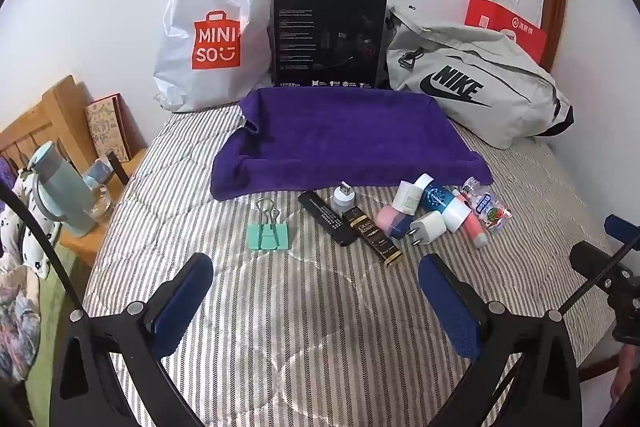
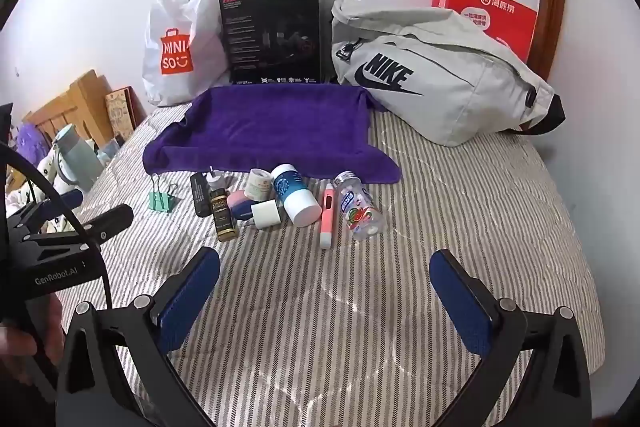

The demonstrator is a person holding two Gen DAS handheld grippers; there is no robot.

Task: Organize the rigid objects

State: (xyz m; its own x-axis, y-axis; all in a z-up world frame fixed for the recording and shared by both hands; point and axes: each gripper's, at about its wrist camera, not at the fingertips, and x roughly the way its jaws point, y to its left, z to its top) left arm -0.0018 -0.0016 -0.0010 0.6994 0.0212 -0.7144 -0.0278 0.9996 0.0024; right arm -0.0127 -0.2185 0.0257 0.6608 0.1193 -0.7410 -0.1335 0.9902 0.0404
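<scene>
The small hard things lie in a bunch in the middle of the striped bed, just in front of the purple towel. The towel covers something shaped like a tray, with raised edges. It looks empty, so I think the things are meant to go in there.

The green clip sits alone, nearer the left edge of the bed. Next to it are the black stick, the dark chocolate bar and the white plug. They touch or lie over each other. The blue and white tube, the pink pen and the clear candy bottle lie on their sides toward the right.

The left gripper and the right gripper both hang over the near part of the bed, tipped down toward the pile. Both have their jaws wide apart with nothing in them. Nothing is picked up yet.
</scene>
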